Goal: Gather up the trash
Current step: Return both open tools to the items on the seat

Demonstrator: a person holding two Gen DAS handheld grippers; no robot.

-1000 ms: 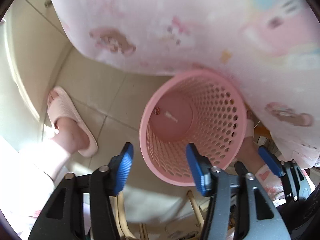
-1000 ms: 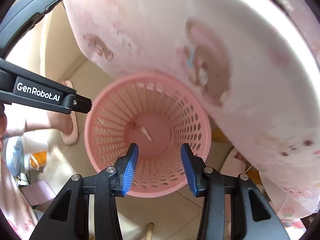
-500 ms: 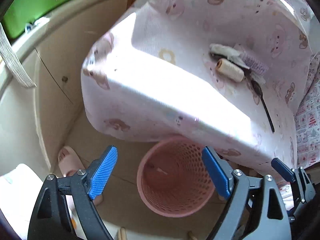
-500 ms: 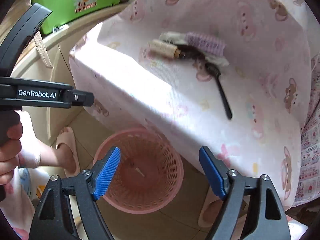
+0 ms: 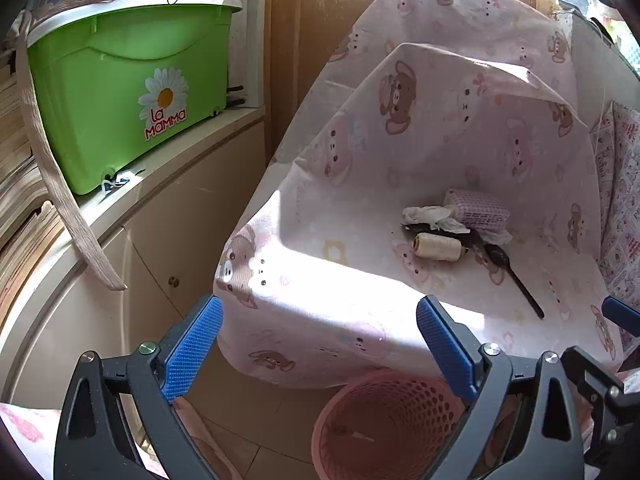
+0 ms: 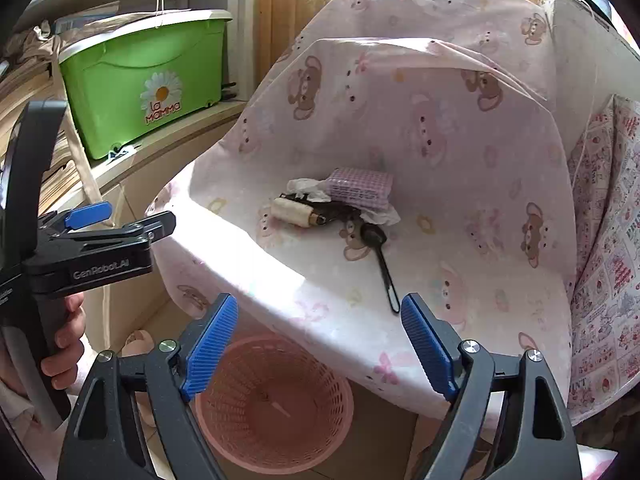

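A pink perforated basket point(image 6: 276, 404) stands on the floor under the front edge of a table covered in pink bear-print cloth point(image 6: 460, 168); it also shows in the left wrist view point(image 5: 384, 424). On the cloth lie crumpled white tissue point(image 6: 306, 188), a cream thread spool point(image 6: 290, 211), a purple checked packet point(image 6: 360, 188) and a black plastic spoon point(image 6: 382, 264). The same pile shows in the left wrist view: tissue point(image 5: 430, 216), spool point(image 5: 438, 247), spoon point(image 5: 516, 276). My left gripper point(image 5: 320, 352) and right gripper point(image 6: 320, 344) are both open and empty, raised in front of the table edge.
A green "La Mamma" box point(image 5: 128, 92) sits on a cream cabinet shelf point(image 5: 168, 172) at the left, with stacked papers beside it. A patterned fabric point(image 6: 608, 248) hangs at the right. The left gripper's body point(image 6: 80, 248) shows at the left of the right wrist view.
Both grippers have lifted from just over the basket up to table height and opened wider. The pile on the cloth has come into view.
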